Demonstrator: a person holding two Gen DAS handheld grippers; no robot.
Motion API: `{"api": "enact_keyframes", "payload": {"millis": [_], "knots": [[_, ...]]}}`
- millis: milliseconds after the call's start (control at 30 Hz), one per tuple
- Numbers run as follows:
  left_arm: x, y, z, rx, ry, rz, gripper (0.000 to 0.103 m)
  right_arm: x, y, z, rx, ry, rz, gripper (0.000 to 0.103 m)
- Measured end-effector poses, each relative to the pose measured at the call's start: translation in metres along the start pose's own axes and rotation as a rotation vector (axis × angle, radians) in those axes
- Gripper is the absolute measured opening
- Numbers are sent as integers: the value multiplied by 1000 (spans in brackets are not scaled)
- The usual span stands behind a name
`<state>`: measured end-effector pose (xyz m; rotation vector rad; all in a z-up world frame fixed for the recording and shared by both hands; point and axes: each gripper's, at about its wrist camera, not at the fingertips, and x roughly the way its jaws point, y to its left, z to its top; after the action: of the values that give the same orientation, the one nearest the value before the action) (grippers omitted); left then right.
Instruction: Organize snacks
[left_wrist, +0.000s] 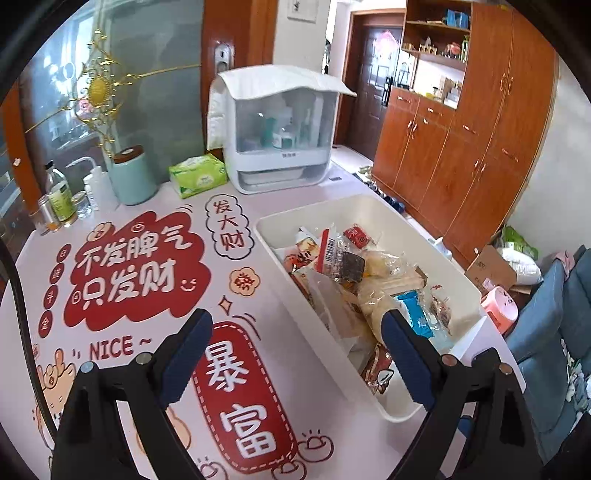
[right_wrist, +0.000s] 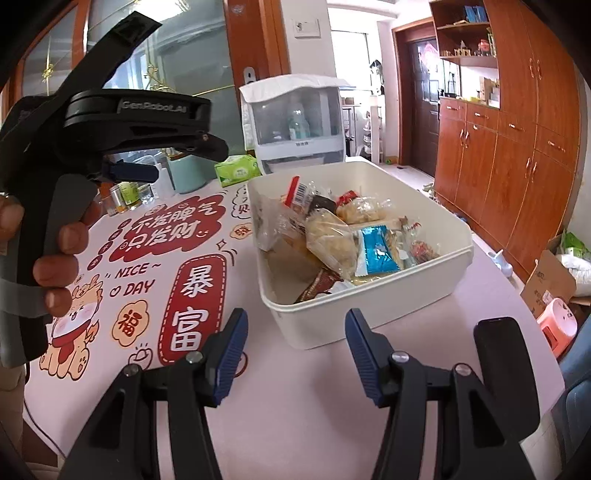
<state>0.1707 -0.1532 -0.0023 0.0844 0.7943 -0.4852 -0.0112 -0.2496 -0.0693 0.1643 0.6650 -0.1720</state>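
Note:
A white plastic bin (left_wrist: 436, 254) (right_wrist: 458, 236) stands on the table with several wrapped snacks piled in it, among them a blue packet (left_wrist: 415, 314) (right_wrist: 378, 251) and clear bags of pale pastries (right_wrist: 332, 240). My left gripper (left_wrist: 295, 332) is open and empty, above the table at the bin's near left wall. It also shows in the right wrist view (right_wrist: 147, 147), held up at the far left. My right gripper (right_wrist: 295, 332) is open and empty, just in front of the bin's near end.
The table has a pink cloth with red Chinese lettering (left_wrist: 140, 273). At the back stand a white covered organiser (left_wrist: 280, 136), a green tissue pack (left_wrist: 197, 175), a mint canister (left_wrist: 131, 173) and small bottles (left_wrist: 62, 199). Wooden cabinets (left_wrist: 461, 147), a pink stool (right_wrist: 557, 321).

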Motion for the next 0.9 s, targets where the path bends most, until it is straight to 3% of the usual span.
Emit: {"api": "enact_keyframes", "payload": {"millis": [267,633,900], "knots": [[-51,36,-35,-56,-43,38,97,-18,21,-3,-46,-13,37,56],[-119,101,-109,-231,-63,229,102,-32,61,4,-113,-6,176,58],[-148,87,-133,-249,-53,344,103,-56,65,35,-93,37,174,67]]}}
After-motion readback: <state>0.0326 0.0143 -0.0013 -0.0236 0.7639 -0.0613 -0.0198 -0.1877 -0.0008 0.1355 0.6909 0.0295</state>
